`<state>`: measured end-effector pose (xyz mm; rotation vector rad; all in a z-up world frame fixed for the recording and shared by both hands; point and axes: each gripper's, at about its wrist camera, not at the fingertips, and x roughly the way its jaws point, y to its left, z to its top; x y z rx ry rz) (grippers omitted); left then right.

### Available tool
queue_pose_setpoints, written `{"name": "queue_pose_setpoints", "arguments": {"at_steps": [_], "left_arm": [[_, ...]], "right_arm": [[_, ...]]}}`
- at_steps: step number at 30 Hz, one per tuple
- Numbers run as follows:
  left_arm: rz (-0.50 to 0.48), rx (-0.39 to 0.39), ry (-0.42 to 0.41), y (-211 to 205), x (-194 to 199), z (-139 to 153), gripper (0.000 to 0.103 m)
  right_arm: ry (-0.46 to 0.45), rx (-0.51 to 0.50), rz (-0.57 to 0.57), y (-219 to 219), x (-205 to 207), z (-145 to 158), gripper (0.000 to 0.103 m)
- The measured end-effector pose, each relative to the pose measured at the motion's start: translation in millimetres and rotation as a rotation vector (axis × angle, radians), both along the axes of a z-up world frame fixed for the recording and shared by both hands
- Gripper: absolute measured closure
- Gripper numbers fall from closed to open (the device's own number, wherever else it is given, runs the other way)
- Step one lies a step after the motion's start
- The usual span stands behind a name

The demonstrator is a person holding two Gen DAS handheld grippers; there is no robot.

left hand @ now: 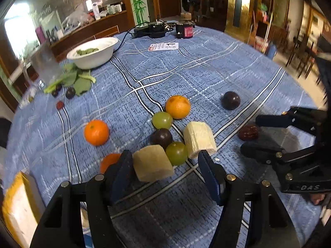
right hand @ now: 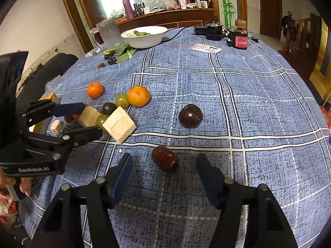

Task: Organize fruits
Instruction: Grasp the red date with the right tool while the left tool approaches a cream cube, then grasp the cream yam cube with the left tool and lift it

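**Both grippers open, each lined up on a diff. piece**

Right now the key relation is in the right wrist view: the red date [right hand: 164, 158] lies on the blue plaid tablecloth [right hand: 258, 107] straight ahead of the right gripper [right hand: 164, 166], roughly centred between its two pads, w/ cloth showing on both sides. Its long axis runs slightly diagonal, from far-left to near-right, so the pads would prob. close across the short width. The jaws stand wide and touch nothing. The date is apart from the other fruit; the dark plum [right hand: 190, 115] sits farther off, slightly right.

In the left wrist view the left gripper [left hand: 165, 163] is also spread wide, no grip yet. A tan cut chunk [left hand: 153, 163] sits between its pads, close against the left pad; whether it actually touches can't be told. The right pad is clear of it, w/ a green grape [left hand: 176, 153] and a paler cut chunk [left hand: 199, 139] just beyond the gap. This cluster is tight: a dark plum [left hand: 162, 137], a 2nd green grape [left hand: 162, 120] and an orange [left hand: 178, 106] crowd together behind, so closing could nudge neighbours.

Farther left another orange [left hand: 96, 132] sits alone, and a third orange piece [left hand: 108, 161] is half hidden behind the left pad. A white bowl [left hand: 93, 52] w/ greens stands at the far left.

Judgement: the right side is nearer the date, the left nearer the chunk; neither pick is made.
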<state>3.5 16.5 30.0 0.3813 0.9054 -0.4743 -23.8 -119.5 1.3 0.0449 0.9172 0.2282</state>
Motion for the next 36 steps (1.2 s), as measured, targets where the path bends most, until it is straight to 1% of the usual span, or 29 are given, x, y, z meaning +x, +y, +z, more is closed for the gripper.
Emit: {"name": "queue_pose_setpoints", "arguments": {"at_steps": [4, 5, 6, 7, 8, 9, 11, 12, 14, 16, 19, 22, 24, 25, 26, 27, 30, 31, 32, 33, 36], "left_arm": [[-0.032, 0.053, -0.031, -7, 1, -4, 0.038], [-0.031, 0.067, -0.036, -7, 1, -5, 0.039], [-0.028, 0.079, -0.052, -7, 0, -5, 0.043], [-0.022, 0.091, -0.07, -7, -2, -5, 0.05], [-0.021, 0.082, -0.068, -5, -3, -3, 0.054], [-0.019, 0.052, -0.069, -2, -5, 1, 0.057], [-0.001, 0.029, -0.084, 2, -8, 10, 0.097], [0.011, 0.018, -0.084, 3, -9, 14, 0.103], [0.037, -0.008, -0.084, 7, -11, 19, 0.103], [0.054, -0.016, -0.074, 11, -13, 18, 0.103], [0.078, -0.061, -0.037, 21, -12, 14, 0.103], [0.101, -0.092, -0.033, 28, -8, 15, 0.103], [0.099, -0.114, -0.013, 28, -4, 14, 0.1], [0.099, -0.119, -0.017, 27, -3, 15, 0.096], [0.101, -0.118, -0.015, 26, -2, 16, 0.088], [0.098, -0.128, -0.012, 24, -3, 17, 0.085], [0.069, -0.215, 0.002, 15, -6, 27, 0.074], [0.057, -0.251, 0.02, 8, -6, 29, 0.068], [0.043, -0.272, 0.036, 1, -6, 29, 0.066], [0.032, -0.276, 0.048, -8, -5, 28, 0.066], [0.022, -0.26, 0.083, -36, 3, 19, 0.066]], "right_arm": [[-0.003, -0.012, 0.002, 2, 3, -1, 0.046], [-0.006, -0.018, 0.006, 4, 3, -1, 0.052], [-0.008, -0.02, 0.01, 4, 3, -2, 0.061], [-0.008, -0.019, 0.012, 4, 3, -2, 0.066], [-0.008, -0.013, 0.011, 4, 3, -2, 0.072], [-0.007, -0.004, 0.01, 2, 3, -2, 0.075], [0.0, 0.029, 0.008, -1, 3, -2, 0.075], [0.003, 0.051, 0.006, -3, 2, -1, 0.075], [0.0, 0.076, 0.003, -6, -1, 1, 0.075], [-0.006, 0.078, 0.0, -7, -3, 3, 0.075], [-0.01, 0.078, -0.006, -10, -9, 6, 0.075], [-0.004, 0.086, -0.017, -13, -10, 4, 0.075], [0.0, 0.096, -0.023, -15, -10, 3, 0.075], [0.0, 0.098, -0.025, -16, -10, 3, 0.075], [-0.003, 0.1, -0.028, -16, -10, 3, 0.075], [-0.007, 0.101, -0.029, -17, -11, 4, 0.075], [-0.01, 0.097, -0.028, -18, -12, 5, 0.075], [-0.009, 0.096, -0.029, -18, -13, 5, 0.075], [-0.01, 0.096, -0.031, -18, -14, 5, 0.075], [-0.013, 0.096, -0.033, -20, -16, 6, 0.075], [-0.021, 0.102, -0.044, -28, -22, 8, 0.075]]}}
